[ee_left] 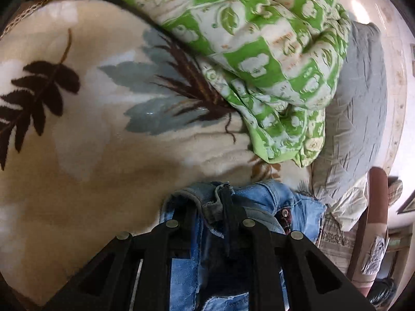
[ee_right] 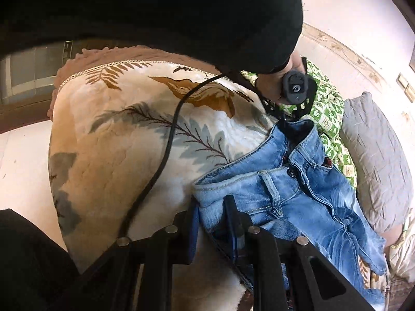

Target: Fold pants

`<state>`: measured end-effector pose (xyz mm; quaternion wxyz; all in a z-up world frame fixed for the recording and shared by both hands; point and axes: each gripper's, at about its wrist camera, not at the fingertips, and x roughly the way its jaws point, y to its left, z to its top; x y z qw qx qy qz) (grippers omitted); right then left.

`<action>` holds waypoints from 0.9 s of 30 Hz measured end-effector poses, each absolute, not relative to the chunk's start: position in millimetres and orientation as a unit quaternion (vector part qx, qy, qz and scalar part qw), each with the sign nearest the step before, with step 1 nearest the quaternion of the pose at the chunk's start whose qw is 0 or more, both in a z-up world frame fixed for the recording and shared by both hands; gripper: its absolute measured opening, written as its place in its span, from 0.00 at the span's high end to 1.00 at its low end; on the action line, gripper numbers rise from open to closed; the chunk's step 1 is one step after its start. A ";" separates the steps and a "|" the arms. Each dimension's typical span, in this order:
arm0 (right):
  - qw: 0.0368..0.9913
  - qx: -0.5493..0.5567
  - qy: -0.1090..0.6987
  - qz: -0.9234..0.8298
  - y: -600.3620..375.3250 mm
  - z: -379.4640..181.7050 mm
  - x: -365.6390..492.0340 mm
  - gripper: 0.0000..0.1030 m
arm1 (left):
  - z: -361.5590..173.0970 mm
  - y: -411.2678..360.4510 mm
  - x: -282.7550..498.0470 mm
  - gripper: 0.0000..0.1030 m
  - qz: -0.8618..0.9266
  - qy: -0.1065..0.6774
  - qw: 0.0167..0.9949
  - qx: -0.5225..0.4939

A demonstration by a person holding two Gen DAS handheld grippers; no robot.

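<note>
leaf-print blanket (ee_right: 109, 171) underneath, both grippers (ee_right: 210, 223) pinching jeans (ee_right: 306, 191) waistband.

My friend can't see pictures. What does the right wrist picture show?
The right gripper pinches the waistband of blue jeans lying on a cream blanket with leaf prints. Farther off, the left gripper holds the waistband's other end, beside a green patterned quilt and grey pillow.

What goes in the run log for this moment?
step: lifting jeans by waistband | left gripper: shut on jeans | right gripper: shut on jeans | surface: leaf-print blanket
</note>
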<state>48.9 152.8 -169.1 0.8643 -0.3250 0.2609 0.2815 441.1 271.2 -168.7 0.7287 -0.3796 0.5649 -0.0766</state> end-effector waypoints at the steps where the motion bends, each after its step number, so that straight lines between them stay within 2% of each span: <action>1: 0.866 -0.323 0.260 0.281 151.7 -167.6 48.4 0.76 | -167.2 269.6 441.7 0.80 -0.075 0.567 0.731 -0.373; 2: 0.867 -0.322 0.259 0.280 150.7 -165.1 49.1 0.74 | -163.6 268.2 441.4 0.77 -0.077 0.568 0.735 -0.364; 3: 0.867 -0.321 0.258 0.282 150.7 -163.1 48.8 0.68 | -156.6 266.7 439.3 0.70 -0.079 0.568 0.738 -0.357; 4: 0.866 -0.320 0.256 0.286 150.4 -160.5 47.2 0.54 | -151.4 267.2 437.6 0.65 -0.082 0.566 0.738 -0.358; 5: 0.866 -0.317 0.250 0.293 149.5 -157.0 44.3 0.43 | -142.1 271.3 433.2 0.42 -0.089 0.558 0.738 -0.368; 6: 0.869 -0.315 0.236 0.299 148.9 -152.8 39.9 0.28 | -132.7 274.1 428.2 0.15 -0.082 0.549 0.746 -0.367; 7: 0.872 -0.319 0.223 0.298 148.3 -149.3 34.9 0.26 | -117.8 278.8 420.1 0.10 -0.069 0.532 0.762 -0.363; 8: 0.874 -0.326 0.208 0.296 147.0 -145.0 29.2 0.25 | -105.5 282.5 413.4 0.10 -0.069 0.517 0.772 -0.363; 10: 0.875 -0.326 0.199 0.297 143.2 -137.6 22.9 0.16 | -80.1 285.6 400.3 0.10 -0.078 0.498 0.786 -0.357; 11: 0.877 -0.322 0.199 0.296 139.8 -134.1 21.5 0.15 | -66.5 283.9 392.8 0.07 -0.078 0.491 0.795 -0.347; 12: 0.880 -0.318 0.202 0.290 134.1 -128.7 20.7 0.15 | -56.1 281.8 386.2 0.03 -0.078 0.487 0.802 -0.336; 14: 0.886 -0.309 0.203 0.280 120.5 -119.7 19.4 0.15 | -36.0 273.4 371.0 0.01 -0.077 0.483 0.816 -0.309; 20: 0.910 -0.278 0.220 0.216 38.1 -87.2 27.7 0.13 | 9.6 211.7 311.5 0.01 -0.102 0.476 0.852 -0.194; 27: 0.927 -0.227 0.284 0.090 -112.2 -64.4 52.4 0.13 | 30.0 125.4 235.0 0.01 -0.139 0.435 0.885 -0.093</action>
